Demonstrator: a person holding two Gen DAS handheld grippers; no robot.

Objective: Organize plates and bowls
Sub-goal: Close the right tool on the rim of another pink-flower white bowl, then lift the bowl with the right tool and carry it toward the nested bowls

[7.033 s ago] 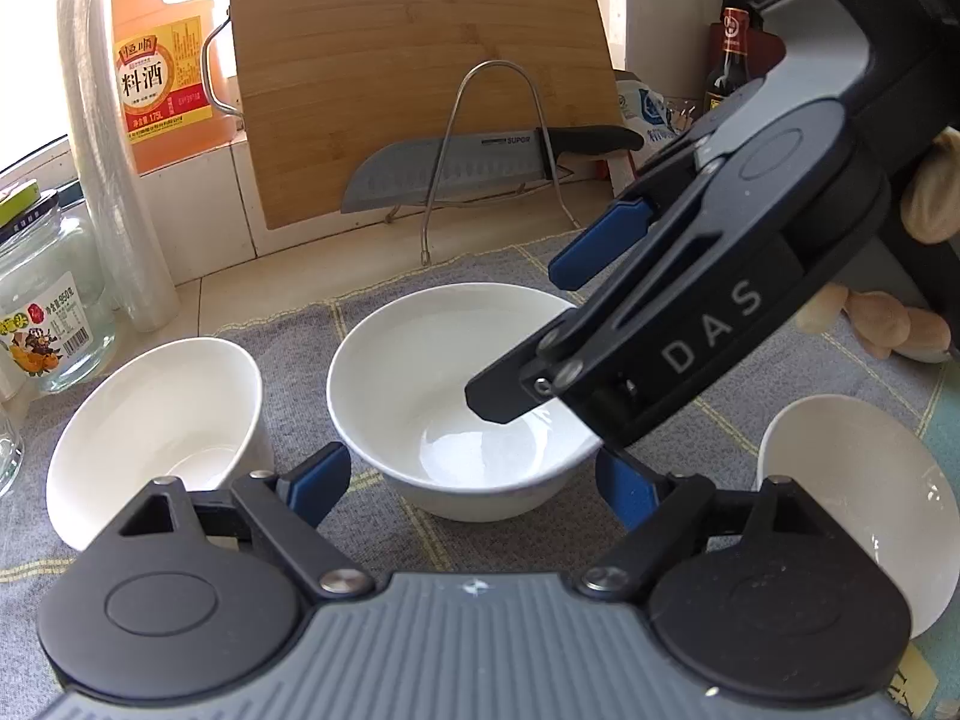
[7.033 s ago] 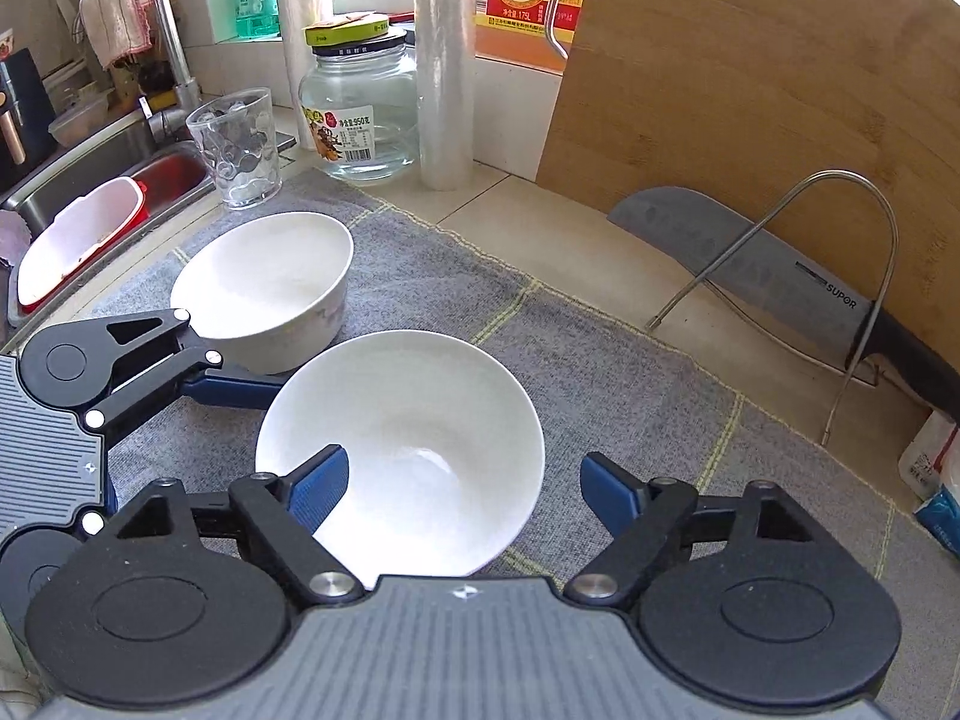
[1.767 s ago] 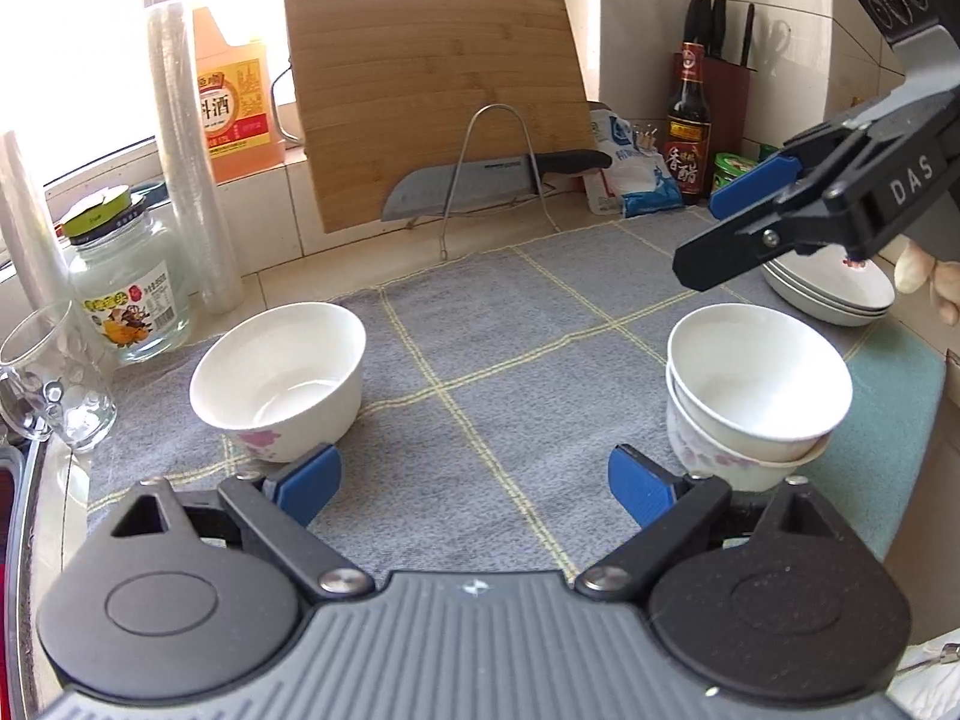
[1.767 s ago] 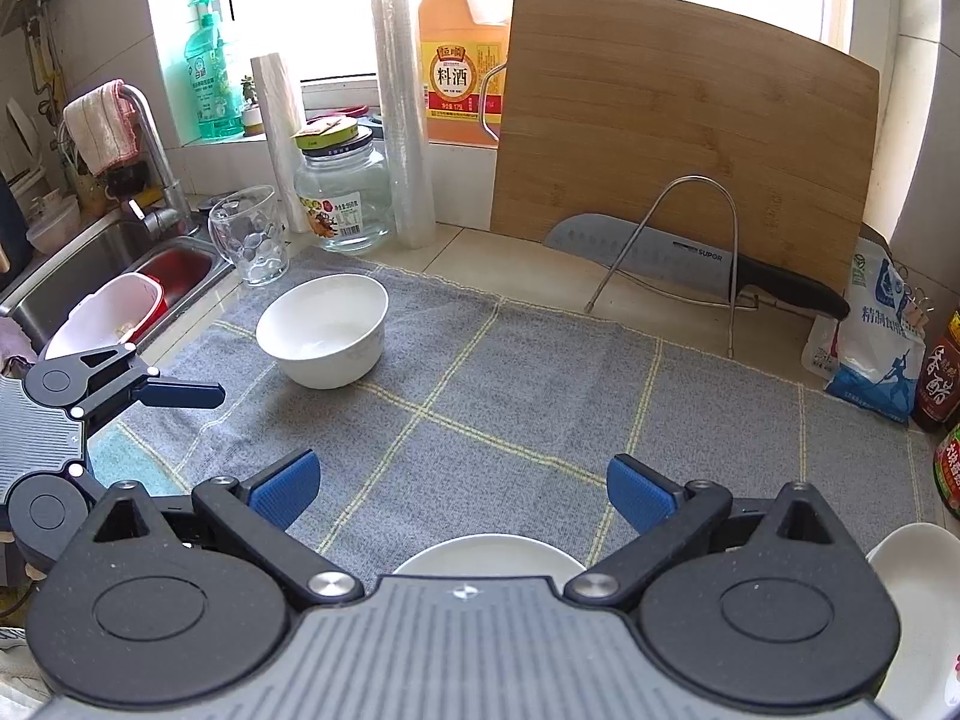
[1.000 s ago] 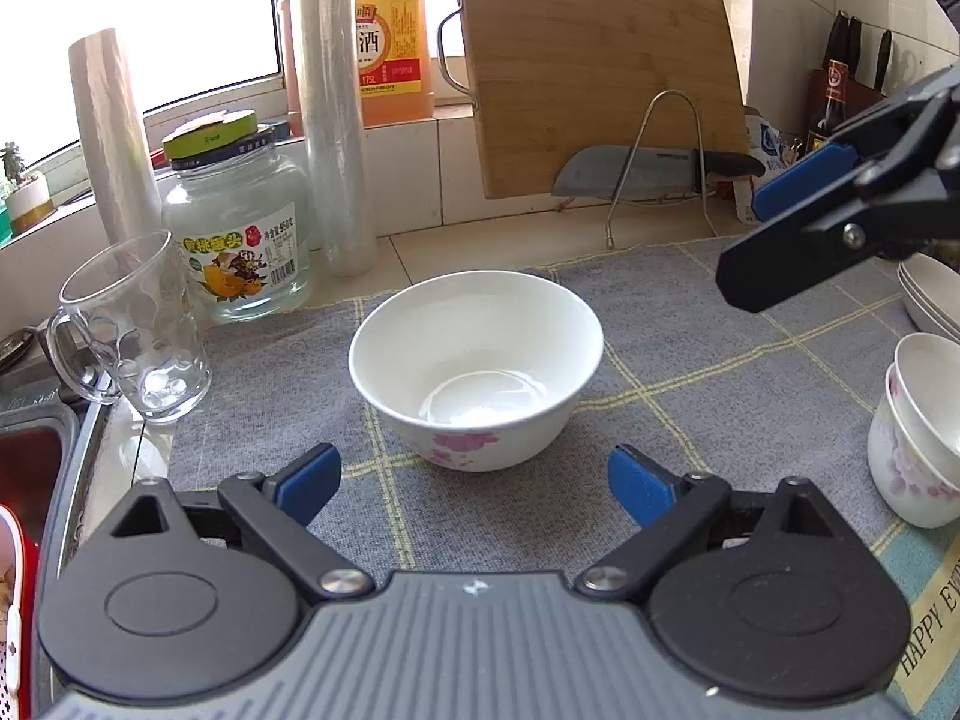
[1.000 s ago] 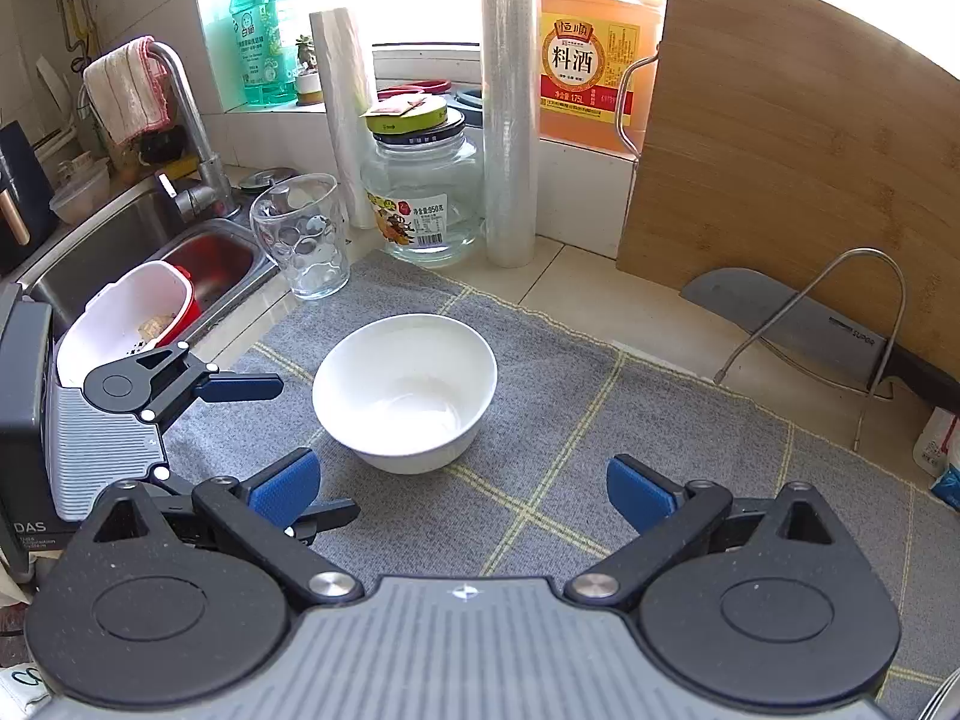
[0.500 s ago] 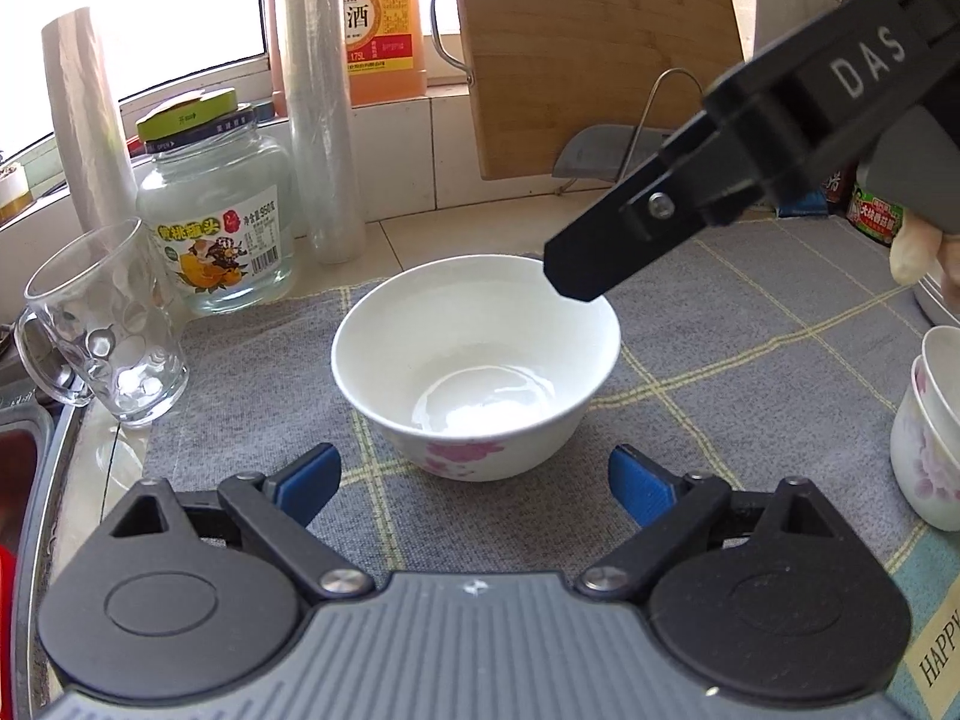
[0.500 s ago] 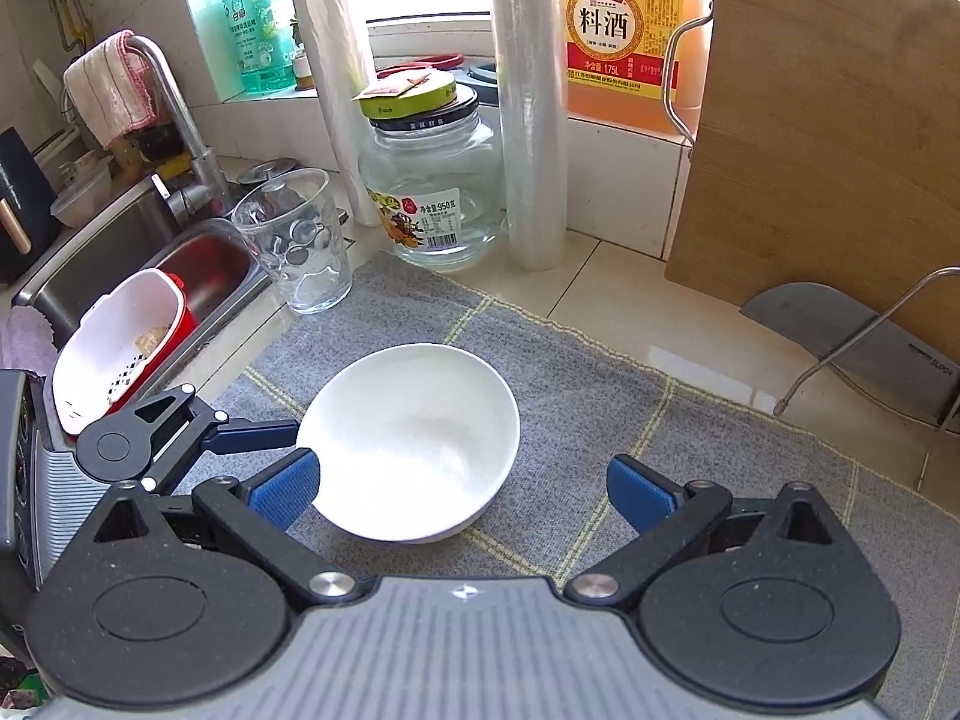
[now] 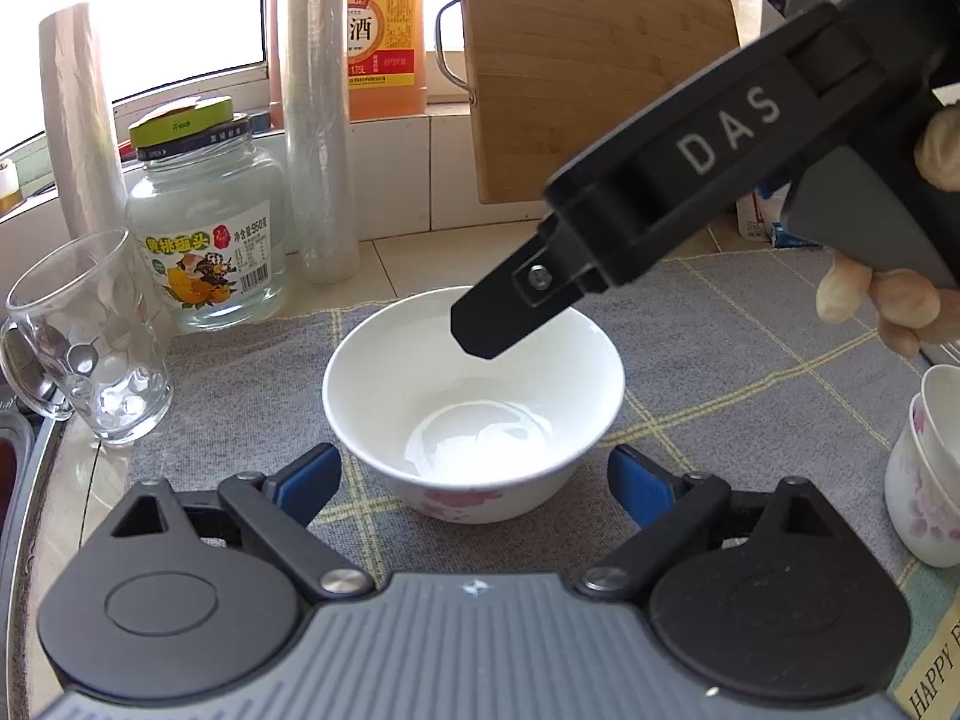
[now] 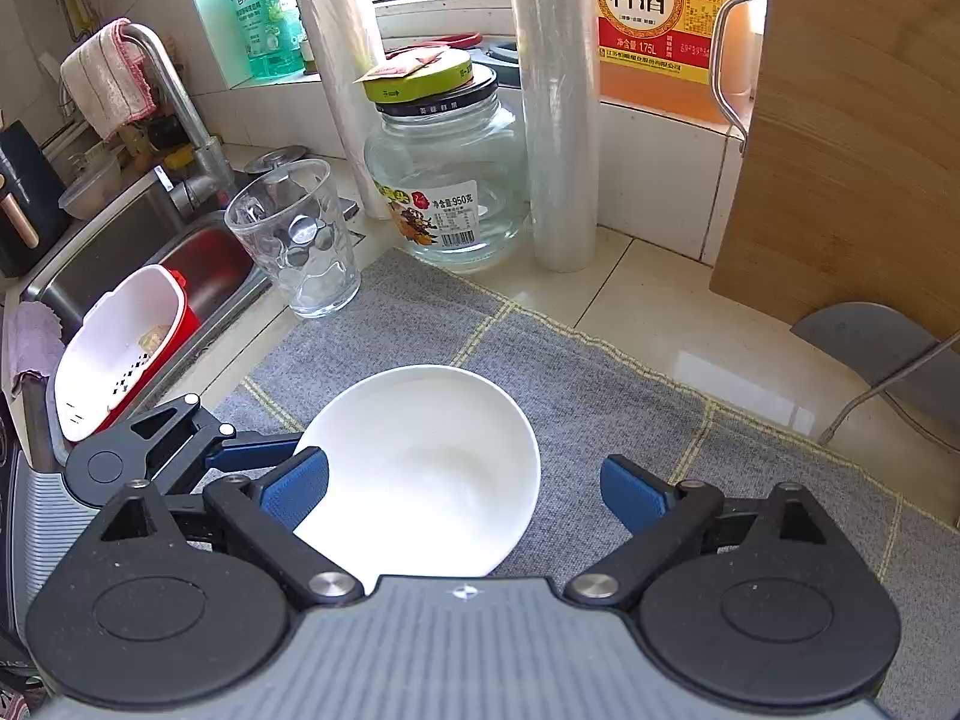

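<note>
Last loose bowl (image 10: 420, 468) sits mid-frame on the grey mat (image 10: 600, 396). Right tongs (image 10: 465, 489), closing in a bit but not gripping, straddle its rim; left tongs (image 9: 474, 480) gape empty. Next: pinch the rim, carry it to the stacked bowls (image 9: 930, 480).

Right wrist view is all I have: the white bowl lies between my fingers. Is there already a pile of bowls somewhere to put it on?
Observer: Yes. The left wrist view shows stacked bowls at its right edge, on the same grey mat.
Operator: Does the right gripper hold the bowl yet?
Observer: Not visibly. Seen from the left, one finger of the right gripper hangs over the inside of the bowl. Its jaws have just been closing, with the bowl's wall between them, but no pad is seen pressing.
Operator: Is it of the same set?
Observer: It looks so. Its outer wall bears a pink flower print, like the stacked ones.
</note>
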